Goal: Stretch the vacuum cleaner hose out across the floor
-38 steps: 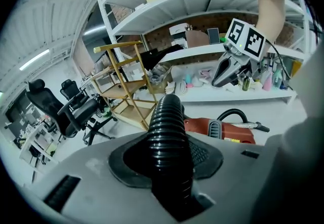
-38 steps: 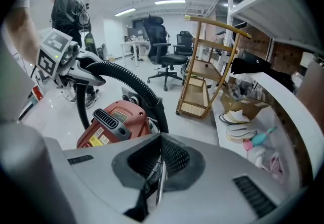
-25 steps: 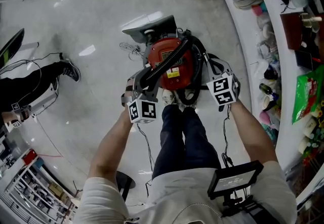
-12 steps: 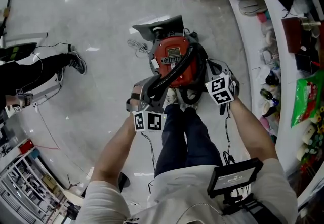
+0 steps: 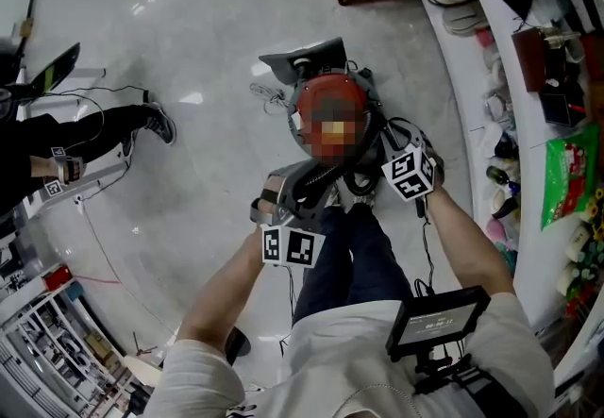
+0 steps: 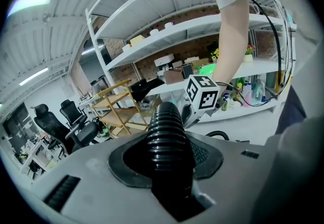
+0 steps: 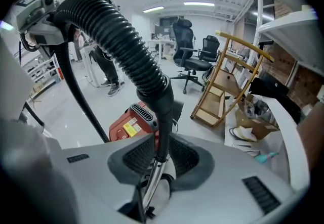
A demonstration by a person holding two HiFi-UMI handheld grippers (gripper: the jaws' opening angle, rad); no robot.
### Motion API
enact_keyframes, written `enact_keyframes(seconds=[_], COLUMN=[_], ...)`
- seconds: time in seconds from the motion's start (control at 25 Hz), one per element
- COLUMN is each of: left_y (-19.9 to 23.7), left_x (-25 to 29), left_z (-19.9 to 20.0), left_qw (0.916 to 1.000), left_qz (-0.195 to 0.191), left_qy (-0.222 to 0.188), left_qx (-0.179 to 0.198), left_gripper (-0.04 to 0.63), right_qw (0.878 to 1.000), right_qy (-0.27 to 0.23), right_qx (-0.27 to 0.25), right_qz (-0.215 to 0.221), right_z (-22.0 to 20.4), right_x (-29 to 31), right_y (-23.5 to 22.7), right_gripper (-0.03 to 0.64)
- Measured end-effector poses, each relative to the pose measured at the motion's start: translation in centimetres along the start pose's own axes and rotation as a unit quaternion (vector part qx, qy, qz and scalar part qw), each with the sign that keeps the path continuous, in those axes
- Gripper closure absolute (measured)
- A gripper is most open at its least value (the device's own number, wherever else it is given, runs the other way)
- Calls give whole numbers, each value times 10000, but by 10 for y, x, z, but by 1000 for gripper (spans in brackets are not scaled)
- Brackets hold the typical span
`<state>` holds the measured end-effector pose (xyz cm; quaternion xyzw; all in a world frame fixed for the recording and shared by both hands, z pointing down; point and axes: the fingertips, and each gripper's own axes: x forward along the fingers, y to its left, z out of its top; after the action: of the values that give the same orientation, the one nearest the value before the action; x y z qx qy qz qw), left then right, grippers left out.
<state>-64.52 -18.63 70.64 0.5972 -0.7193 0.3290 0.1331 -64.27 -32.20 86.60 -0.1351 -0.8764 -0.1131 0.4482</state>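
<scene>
Left gripper [image 6: 167, 160] jaws clamp the ribbed hose [image 5: 319, 180] mid-frame, just below the red vacuum cleaner [image 7: 132, 123] on the floor [image 5: 189, 171]; right gripper [image 7: 156, 167] jaws, just opening, sit loose around the hose's metal tube [image 7: 152, 187].

The bystander [image 5: 94, 131] is cut off by the head view's left edge. The vacuum cleaner [image 5: 326, 84] top is unreadable there; goods [image 5: 566, 175] on the shelf [image 5: 531, 218] are too small to tell. The hose [image 6: 167, 137] drops out of sight at its near end.
</scene>
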Motion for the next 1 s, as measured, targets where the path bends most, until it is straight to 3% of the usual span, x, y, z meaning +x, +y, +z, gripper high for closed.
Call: enact_keyframes(seconds=[0.24,0.56,0.84,1.0], left_y=[-17,-45,-61,-64], left_x=[-26,-53,-68,-74], left_z=[37,77,93,95], left_qw=[9993,9948,9913,9901], left_qz=[-271,-716,-971,-1070], left_qy=[-191,-562,-728,-743], left_qx=[142,453,504,524], left_gripper=[448,446,446,446], right_qw=[9999,9960,9912,9849], right_qy=[-44,-164,-620,-880], right_qx=[-156,-26,-702,-1325], right_qz=[50,-873,-931,-682], right_z=[5,7,21,29], right_x=[-20,-47,-70,-80], right_y=[14,-12,-9,6], right_gripper=[491,414,411,411])
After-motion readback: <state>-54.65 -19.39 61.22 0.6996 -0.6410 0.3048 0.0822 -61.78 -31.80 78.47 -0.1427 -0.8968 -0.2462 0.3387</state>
